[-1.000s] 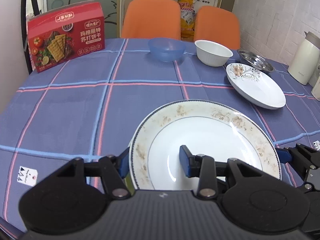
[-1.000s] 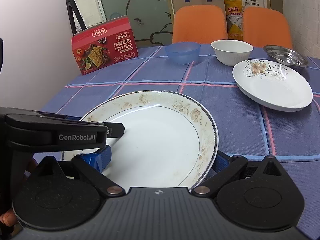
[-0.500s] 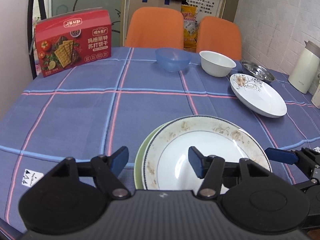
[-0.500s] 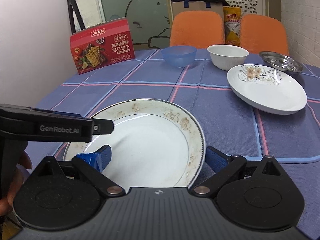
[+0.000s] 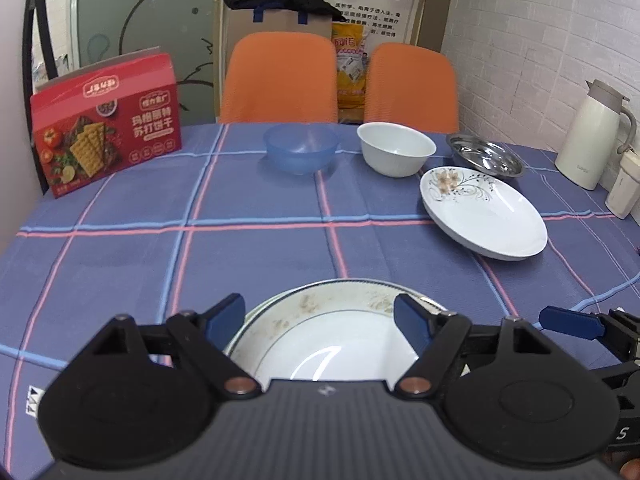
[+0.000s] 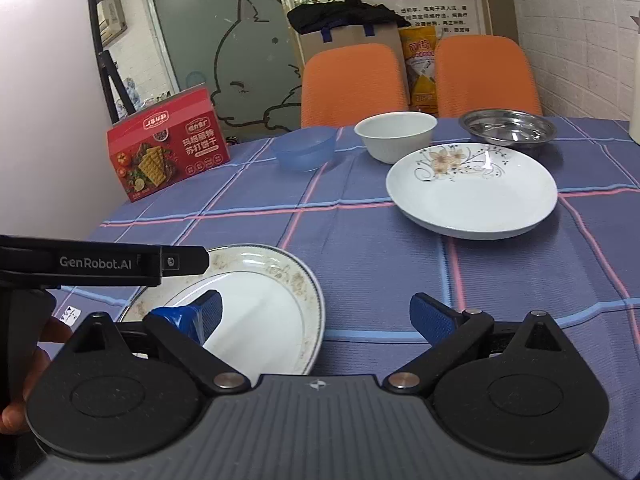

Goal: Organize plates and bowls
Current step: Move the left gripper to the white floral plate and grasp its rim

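Observation:
A white plate with a brown floral rim (image 5: 336,320) (image 6: 272,300) lies on the tablecloth near the front edge. My left gripper (image 5: 320,320) is open and empty, raised above its near side. My right gripper (image 6: 316,312) is open and empty, to the plate's right. A white plate with a flower print (image 5: 484,212) (image 6: 472,192) sits at the right. Behind it stand a blue bowl (image 5: 300,152) (image 6: 304,148), a white bowl (image 5: 396,152) (image 6: 396,134) and a steel dish (image 5: 484,156) (image 6: 508,128).
A red cracker box (image 5: 104,136) (image 6: 168,152) stands at the back left. A cream jug (image 5: 592,136) and a white container (image 5: 624,188) stand at the far right. Two orange chairs (image 5: 280,80) are behind the table.
Both grippers let go of the floral-rim plate and drew back and up from it. The plate now rests on the table, apparently on a green plate glimpsed earlier.

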Tool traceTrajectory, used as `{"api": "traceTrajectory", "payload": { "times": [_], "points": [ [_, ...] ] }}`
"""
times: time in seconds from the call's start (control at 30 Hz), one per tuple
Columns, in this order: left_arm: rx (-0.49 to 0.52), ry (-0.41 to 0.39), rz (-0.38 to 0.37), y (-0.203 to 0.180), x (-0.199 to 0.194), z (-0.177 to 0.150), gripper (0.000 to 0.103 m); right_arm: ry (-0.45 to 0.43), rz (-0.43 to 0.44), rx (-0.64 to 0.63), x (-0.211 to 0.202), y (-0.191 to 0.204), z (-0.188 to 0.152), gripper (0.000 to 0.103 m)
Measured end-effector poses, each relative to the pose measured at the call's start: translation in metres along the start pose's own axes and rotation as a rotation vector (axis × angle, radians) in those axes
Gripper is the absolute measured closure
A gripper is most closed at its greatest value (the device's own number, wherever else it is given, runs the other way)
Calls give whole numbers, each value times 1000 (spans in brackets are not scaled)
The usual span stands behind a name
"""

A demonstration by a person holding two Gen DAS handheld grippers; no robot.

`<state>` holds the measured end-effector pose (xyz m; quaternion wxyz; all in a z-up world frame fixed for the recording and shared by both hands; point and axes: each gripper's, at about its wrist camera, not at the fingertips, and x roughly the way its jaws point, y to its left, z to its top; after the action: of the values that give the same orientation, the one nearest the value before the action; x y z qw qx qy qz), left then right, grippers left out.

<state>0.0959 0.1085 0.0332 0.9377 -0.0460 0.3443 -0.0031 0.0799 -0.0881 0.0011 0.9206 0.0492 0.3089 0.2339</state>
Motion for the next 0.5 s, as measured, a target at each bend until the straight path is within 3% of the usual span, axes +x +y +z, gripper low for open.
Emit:
{"api": "traceTrajectory", "payload": {
  "times": [0.4, 0.5],
  "points": [
    [110, 22, -35, -46, 36, 34, 26, -18, -64, 124, -2, -67, 17, 15],
    [126, 41, -82, -48, 47, 48, 26, -34, -84, 131, 1, -84, 28, 15]
  ]
}}
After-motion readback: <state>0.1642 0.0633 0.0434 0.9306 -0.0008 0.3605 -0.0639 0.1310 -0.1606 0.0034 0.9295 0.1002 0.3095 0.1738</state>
